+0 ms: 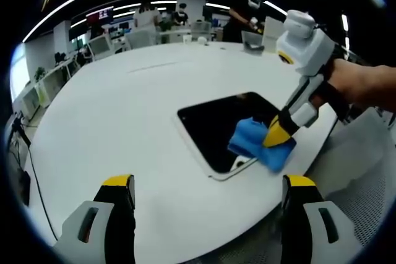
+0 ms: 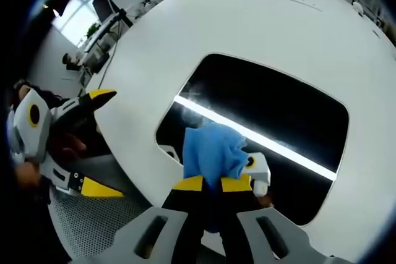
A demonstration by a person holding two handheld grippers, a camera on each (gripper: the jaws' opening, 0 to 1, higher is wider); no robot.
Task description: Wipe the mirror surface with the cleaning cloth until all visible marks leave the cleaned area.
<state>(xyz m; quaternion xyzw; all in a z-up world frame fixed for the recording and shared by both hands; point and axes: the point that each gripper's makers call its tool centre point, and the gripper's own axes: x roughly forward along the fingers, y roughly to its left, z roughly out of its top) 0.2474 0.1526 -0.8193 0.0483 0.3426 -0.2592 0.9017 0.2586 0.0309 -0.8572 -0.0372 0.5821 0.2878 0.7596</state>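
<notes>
the right tool (image 2: 211, 183) is clamped on the blue cloth (image 2: 213, 153), and the cloth is pressed down on the near corner of the mirror (image 2: 272, 109). the mirror lies flat on the white bench (image 2: 278, 23), close to the near edge. most of the dark glass runs away from the cloth, to the far side and along the mirror's long way, so i think the next wipe has to push out that way. the right tool is the one on the mirror. the left tool (image 1: 210, 199) hangs back off the near edge of the bench, with its jaws wide apart and nothing in them.

the right gripper view looks close at the glass, with a bright light stripe shining in it; i cannot pick out any marks there. the left gripper view shows the whole bench, the mirror (image 1: 219, 128), the cloth (image 1: 257, 140) and the right tool (image 1: 278, 134) from the side.
</notes>
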